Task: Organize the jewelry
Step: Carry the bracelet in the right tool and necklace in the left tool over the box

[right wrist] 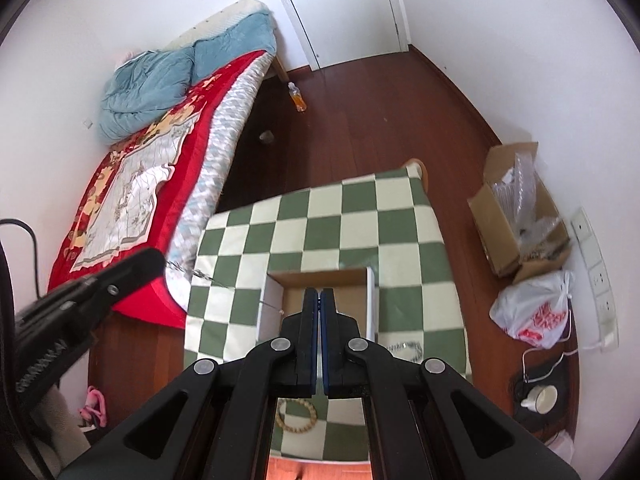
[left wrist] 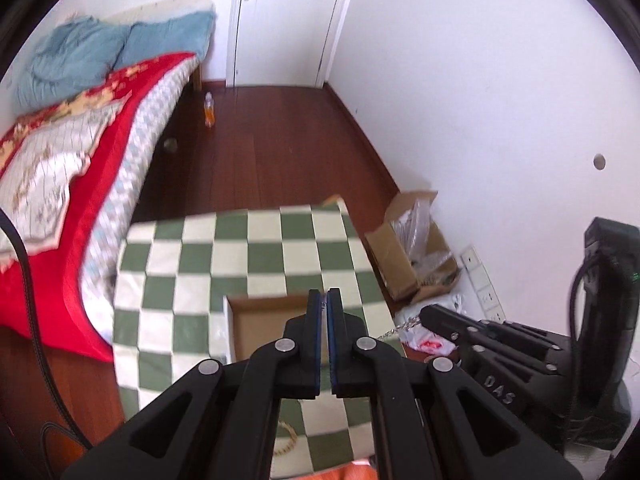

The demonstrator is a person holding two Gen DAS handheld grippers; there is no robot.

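Both claws are pinched shut, each on one end of a silver chain (right wrist: 200, 274). From the right claw (right wrist: 320, 292), the chain stretches out toward 9 o'clock to the left claw (left wrist: 324, 294), hanging over the cardboard box (right wrist: 316, 275) on the checkered surface (right wrist: 360, 216). A beaded bracelet (right wrist: 280, 418) lies at 6 o'clock.

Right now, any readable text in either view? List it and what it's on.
"DAS": raised letters on the right gripper's body.
Left gripper's body: raised lettering, too blurred to read.
White plastic bag on the floor: red print, unreadable.
Bottle by the bed: label too small.
Silver chain between both grippers: no text.
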